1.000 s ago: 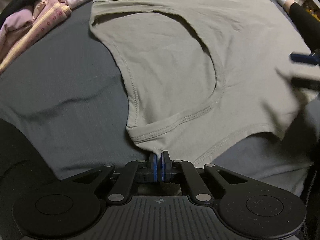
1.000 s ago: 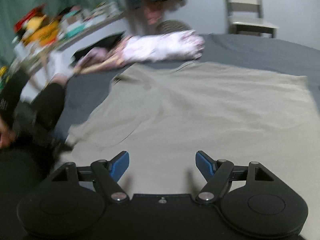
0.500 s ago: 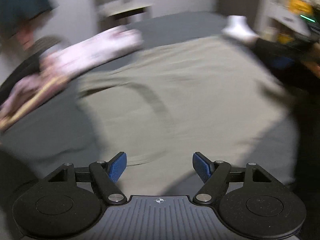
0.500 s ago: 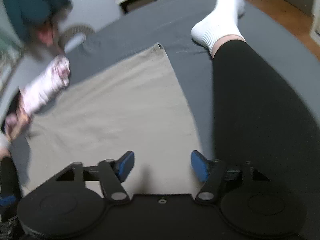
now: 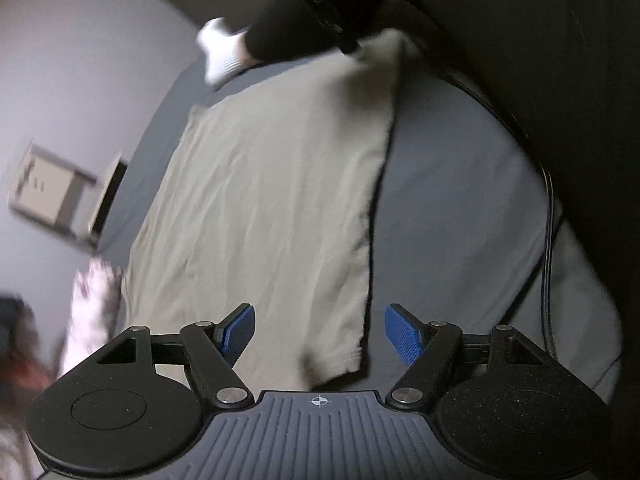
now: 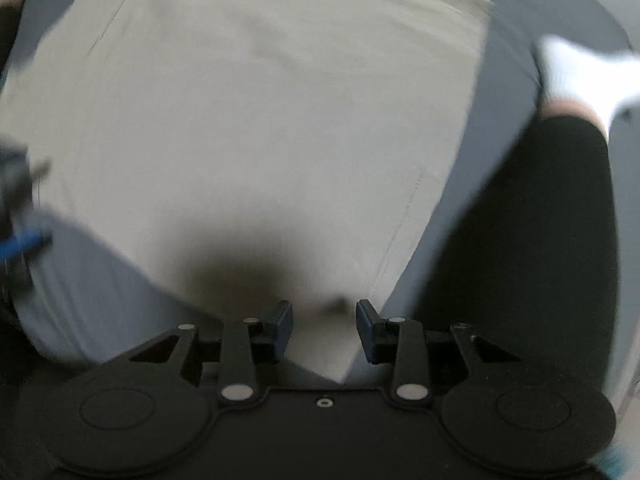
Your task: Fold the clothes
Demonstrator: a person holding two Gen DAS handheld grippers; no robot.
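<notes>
An olive-beige shirt point(image 5: 260, 208) lies spread flat on the grey bed point(image 5: 452, 200). My left gripper point(image 5: 321, 332) is open just above it, and a hemmed sleeve end point(image 5: 340, 360) lies between its blue pads point(image 5: 240, 330). My right gripper point(image 6: 324, 320) hovers low over a near corner of the shirt point(image 6: 240, 120). Its jaws stand a narrow gap apart, with the cloth below and between them. In the left wrist view that far corner point(image 5: 380, 48) looks lifted toward a dark blurred shape. The left gripper shows as a blue blur point(image 6: 20, 240).
A person's leg in black point(image 6: 520, 240) with a white sock point(image 6: 580, 68) lies on the bed right of the shirt, and the sock point(image 5: 220, 52) shows in the left wrist view too. Pink-white clothes point(image 5: 92, 308), a chair point(image 5: 52, 200) and a black cable point(image 5: 548, 240) are nearby.
My left gripper let go of the shirt's hem, opened and swung round to the sleeve end. My right gripper dropped to the shirt's corner beside the leg, and its jaws narrowed.
</notes>
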